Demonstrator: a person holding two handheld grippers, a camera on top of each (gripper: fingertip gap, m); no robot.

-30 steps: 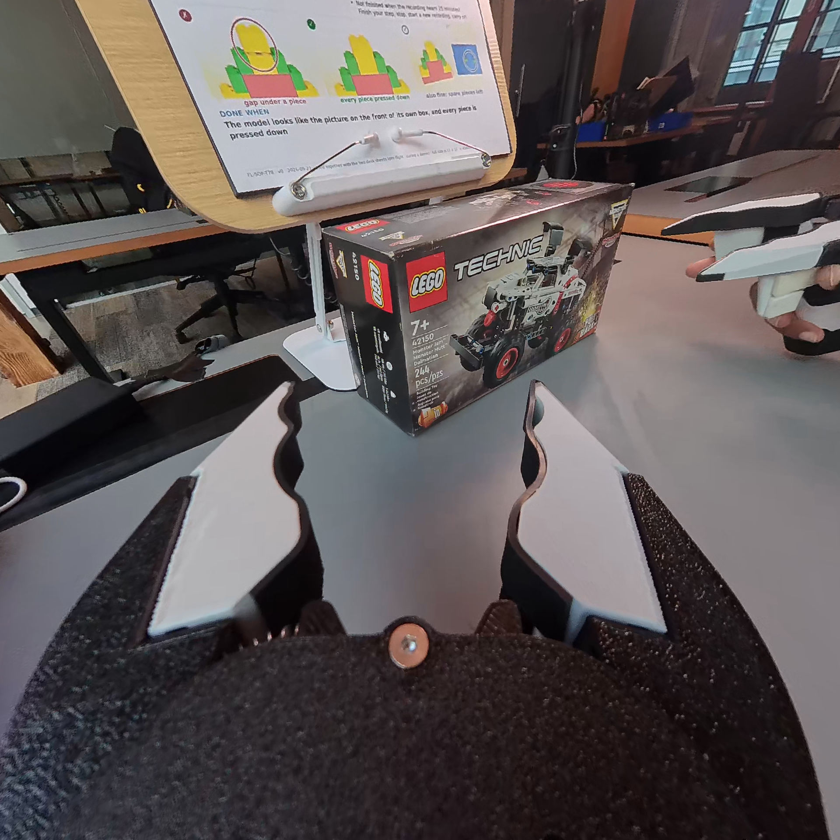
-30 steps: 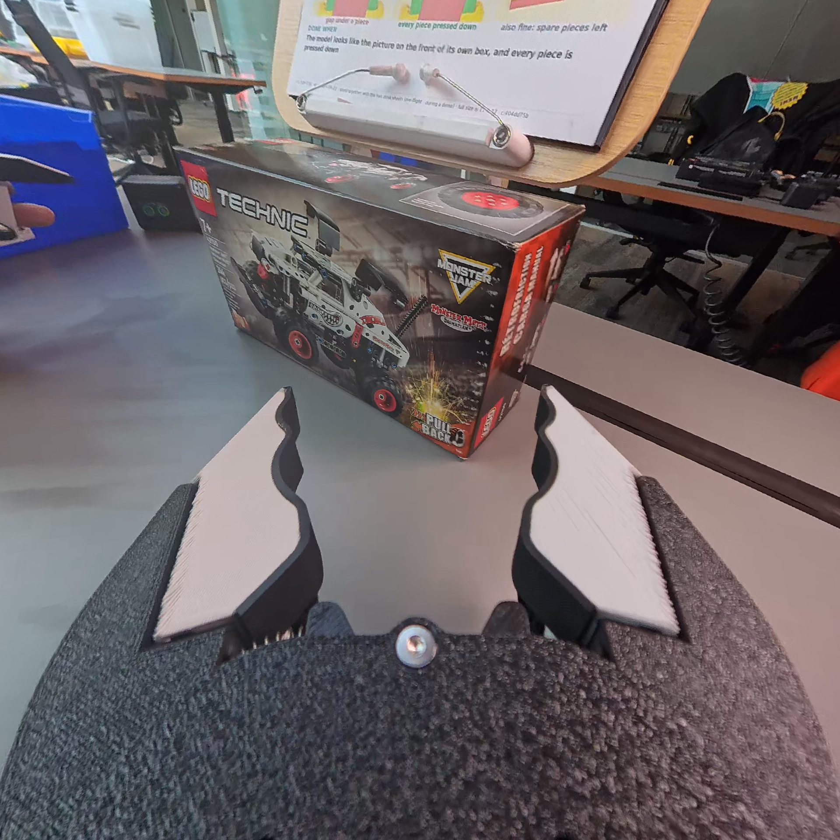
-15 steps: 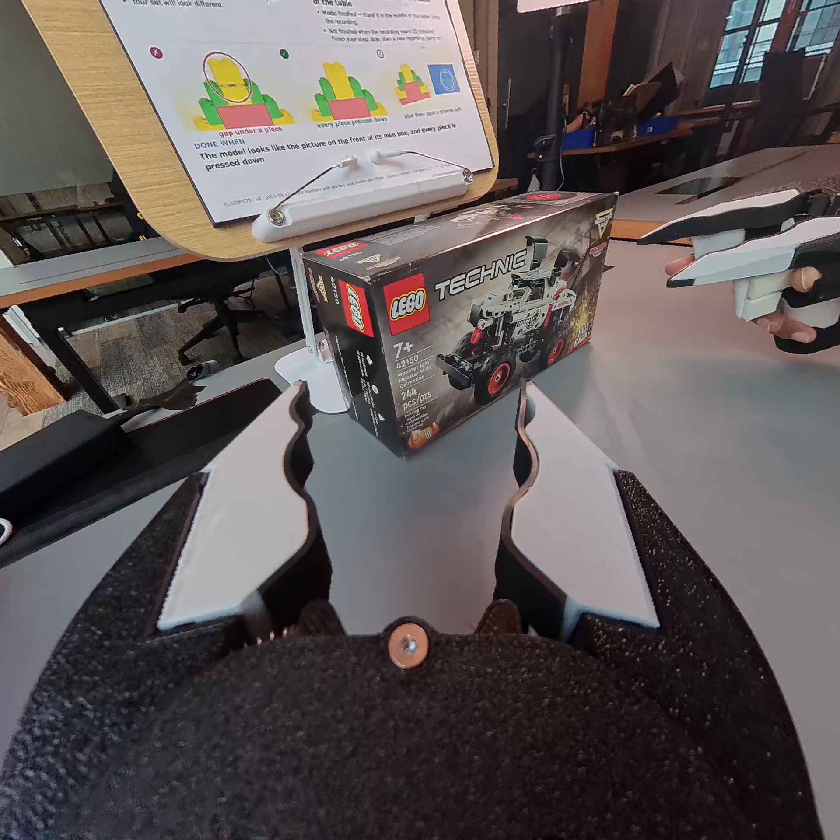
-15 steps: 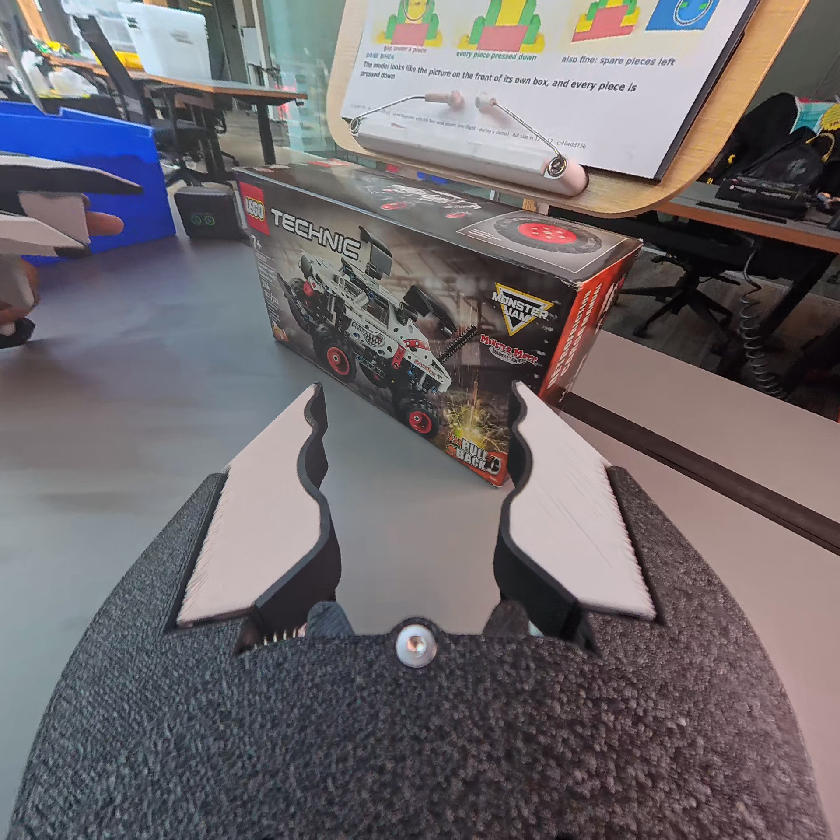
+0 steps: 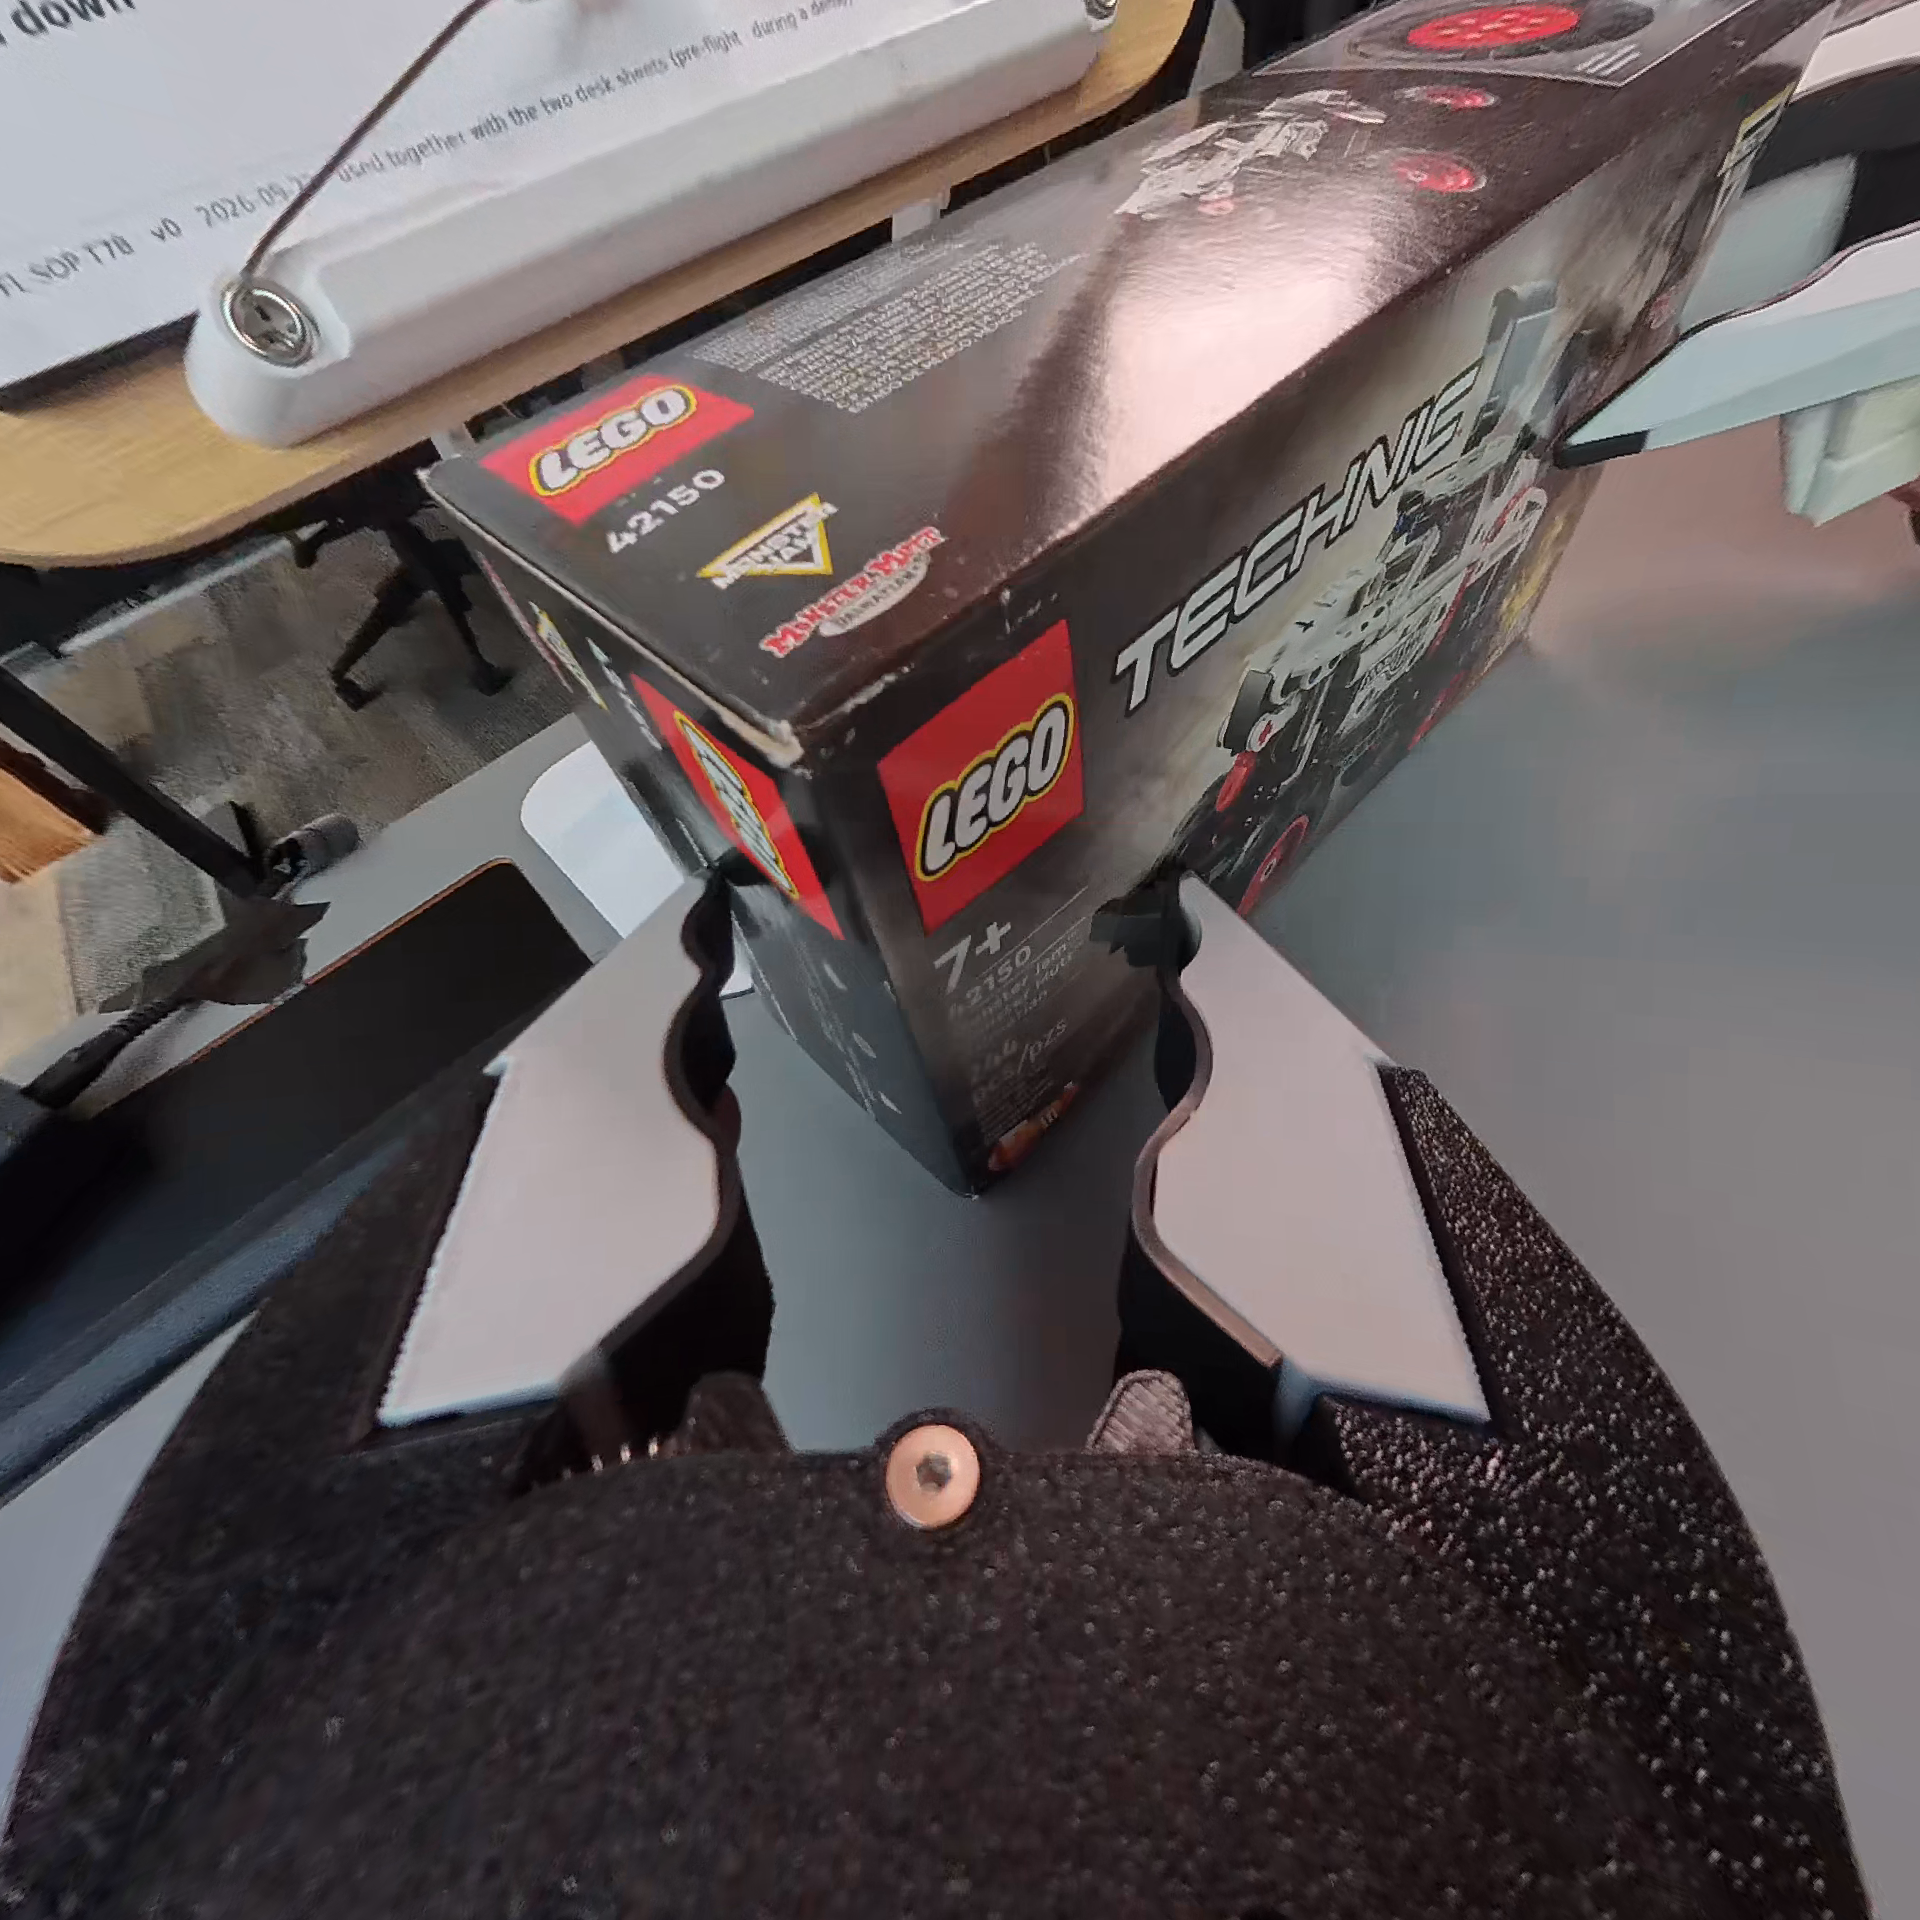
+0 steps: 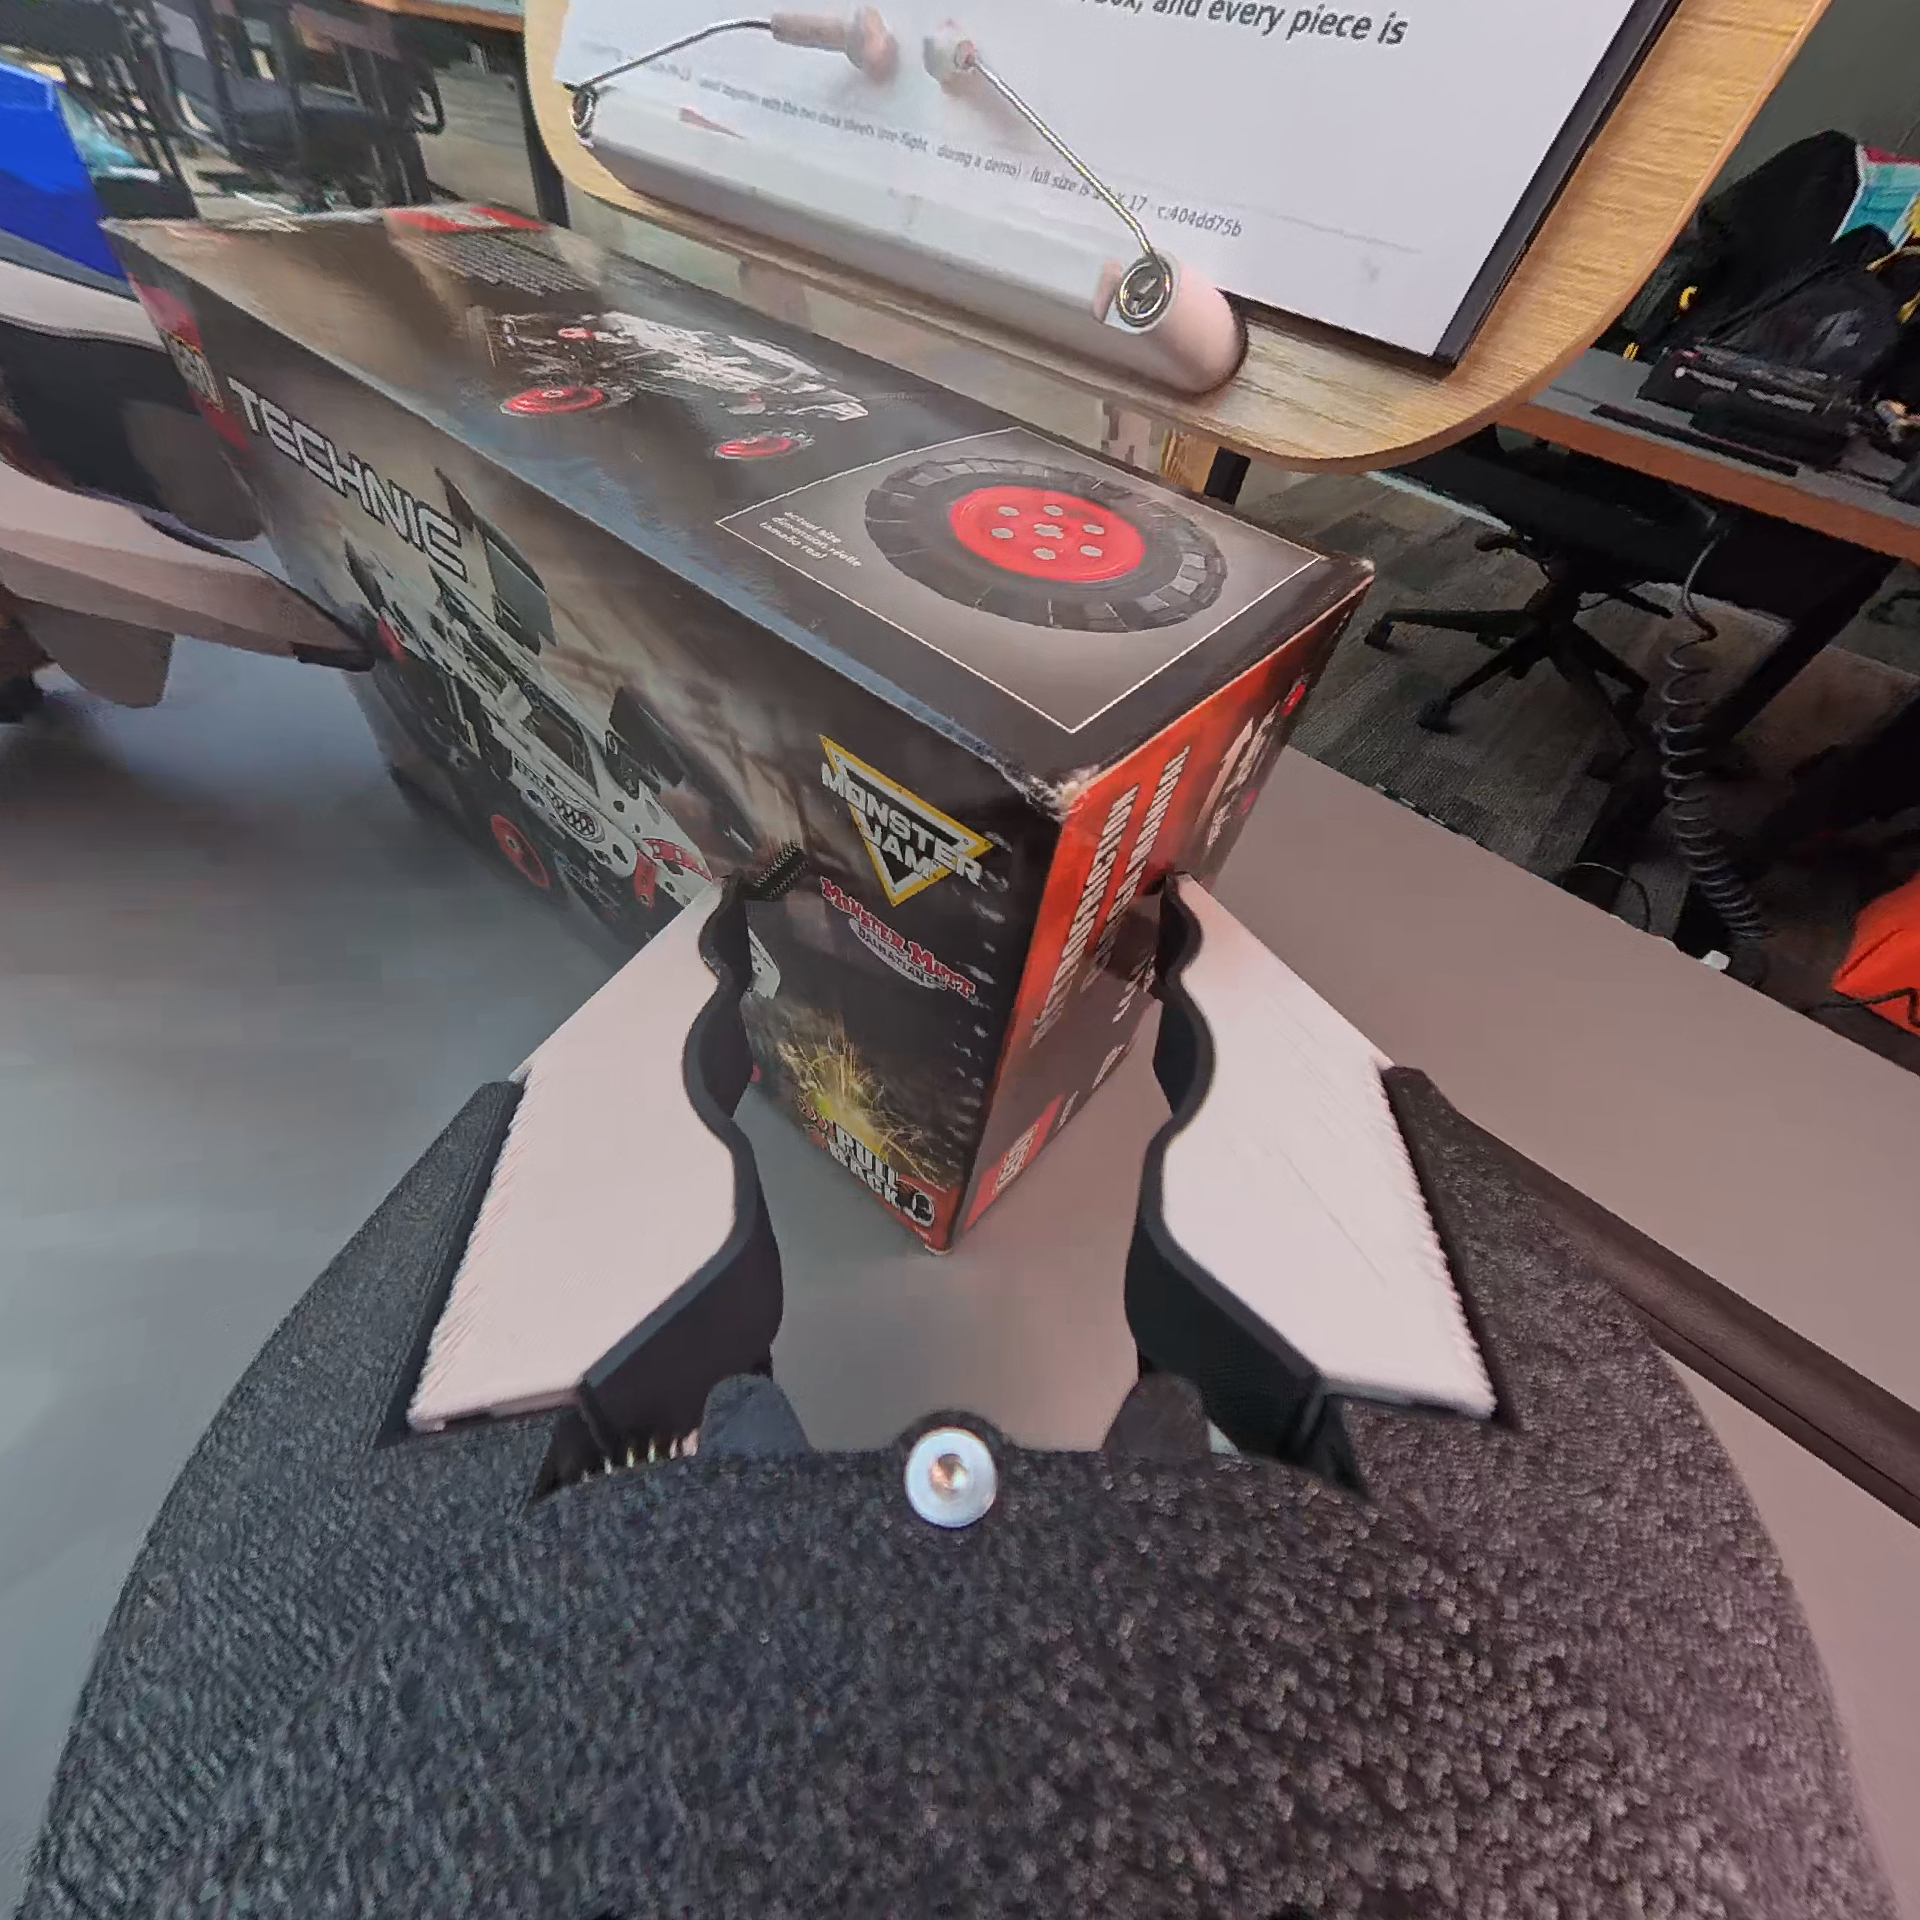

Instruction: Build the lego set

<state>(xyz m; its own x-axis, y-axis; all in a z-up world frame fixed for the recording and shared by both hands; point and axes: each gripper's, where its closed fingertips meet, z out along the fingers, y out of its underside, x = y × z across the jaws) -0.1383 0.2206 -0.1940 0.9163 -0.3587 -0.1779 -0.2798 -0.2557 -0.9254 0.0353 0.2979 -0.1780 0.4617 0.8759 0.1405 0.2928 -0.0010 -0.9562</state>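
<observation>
A black lego set box (image 5: 1143, 416) with a white monster truck pictured on it stands on the grey table (image 5: 1610, 1039). My left gripper (image 5: 940, 914) is open and straddles the box's near left corner, one fingertip by the end face and one by the front face. My right gripper (image 6: 951, 894) is open and straddles the near right corner of the box (image 6: 623, 436) the same way. Whether the tips press the cardboard I cannot tell. Each gripper also shows in the other's view, the right one (image 5: 1766, 343) and the left one (image 6: 156, 592), with a tip at the front face.
A wooden board with a white instruction sheet and white clip (image 5: 623, 208) overhangs the box on a stand with a white base (image 5: 582, 821); it also shows in the right wrist view (image 6: 1558, 260). A black strip (image 6: 1766, 1382) runs along the table. Desks and chairs stand beyond.
Both grippers have moved forward to the box, from well short of it to around its two near corners. Their fingers have come a little closer together.
</observation>
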